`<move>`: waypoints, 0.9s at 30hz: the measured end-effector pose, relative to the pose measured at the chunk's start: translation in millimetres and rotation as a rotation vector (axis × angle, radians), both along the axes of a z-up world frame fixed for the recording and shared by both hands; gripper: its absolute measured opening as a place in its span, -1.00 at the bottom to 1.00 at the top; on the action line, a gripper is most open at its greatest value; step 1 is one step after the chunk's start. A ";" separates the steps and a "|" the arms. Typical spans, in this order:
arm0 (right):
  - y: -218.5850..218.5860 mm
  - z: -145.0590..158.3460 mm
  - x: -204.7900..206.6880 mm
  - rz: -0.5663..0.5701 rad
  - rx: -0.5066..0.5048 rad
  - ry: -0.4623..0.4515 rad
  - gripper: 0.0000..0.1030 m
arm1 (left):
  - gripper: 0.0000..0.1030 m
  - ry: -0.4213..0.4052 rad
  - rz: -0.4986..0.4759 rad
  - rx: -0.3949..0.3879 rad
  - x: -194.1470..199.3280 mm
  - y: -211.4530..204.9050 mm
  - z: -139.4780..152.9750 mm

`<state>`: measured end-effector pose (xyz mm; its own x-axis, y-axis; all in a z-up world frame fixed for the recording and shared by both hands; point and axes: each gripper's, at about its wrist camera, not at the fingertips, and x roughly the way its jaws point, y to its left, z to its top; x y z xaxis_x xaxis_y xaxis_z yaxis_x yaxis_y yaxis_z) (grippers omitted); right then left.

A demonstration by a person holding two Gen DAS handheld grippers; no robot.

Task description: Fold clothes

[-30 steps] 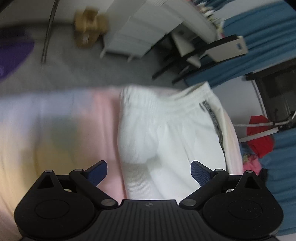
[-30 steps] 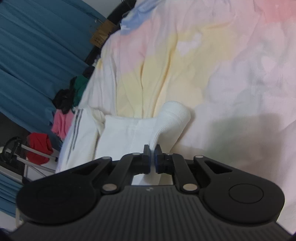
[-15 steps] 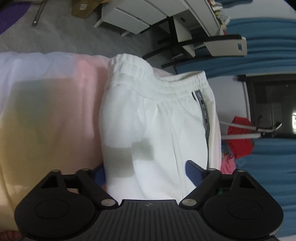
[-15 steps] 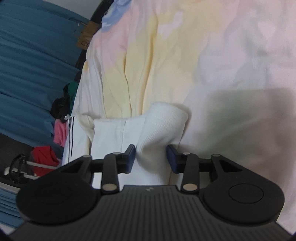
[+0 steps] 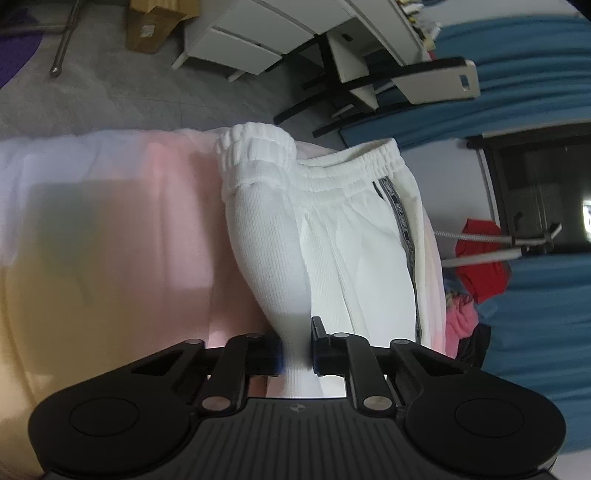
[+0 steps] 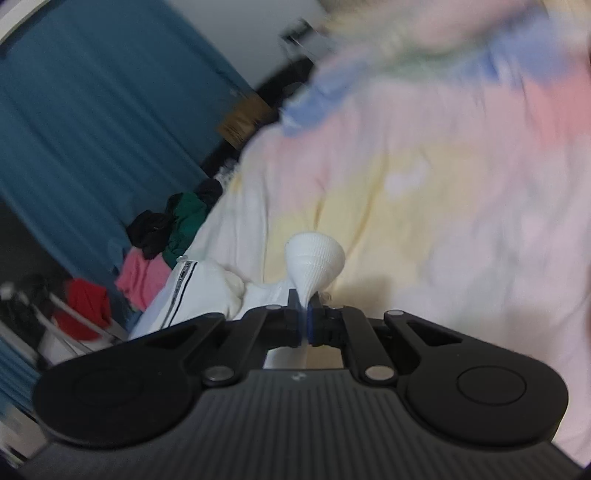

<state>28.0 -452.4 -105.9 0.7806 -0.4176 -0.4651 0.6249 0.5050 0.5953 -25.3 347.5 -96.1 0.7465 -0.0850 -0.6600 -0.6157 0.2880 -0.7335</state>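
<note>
White shorts (image 5: pixel 362 258) on bed (image 5: pixel 110 240) are being pinched by both tools, left (image 5: pixel 295 350) closing, right (image 6: pixel 304 321) clamped; soft, limp fabric, best gripped at edges.

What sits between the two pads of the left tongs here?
A bunched fold of the white trousers, pinched between the closing pads of the left tongs; nothing else. It shows in the left wrist view.

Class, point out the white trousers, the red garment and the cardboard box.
white trousers (image 5: pixel 354 251), left wrist view, on the leg fabric.
red garment (image 5: pixel 480 269), left wrist view, on its middle.
cardboard box (image 5: pixel 147 26), left wrist view, on its side.
</note>
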 end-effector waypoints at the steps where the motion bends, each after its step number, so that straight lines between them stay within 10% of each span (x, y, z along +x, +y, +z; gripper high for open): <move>1: 5.7 6.2 0.7 -0.001 -0.041 0.005 -0.88 | -0.78 -0.012 -0.004 0.013 -0.8 1.0 4.3; 10: 8.2 52.6 44.3 0.023 -0.143 -0.040 -0.88 | -0.82 -0.167 -0.079 0.160 34.3 13.1 72.4; 18: 17.9 107.8 170.0 0.063 -0.303 -0.050 -0.88 | -0.81 -0.220 -0.088 0.298 162.8 6.4 124.6; 27: 7.6 38.7 361.6 0.055 -0.338 0.159 -0.88 | -0.80 -0.104 -0.077 0.378 364.1 -8.5 78.8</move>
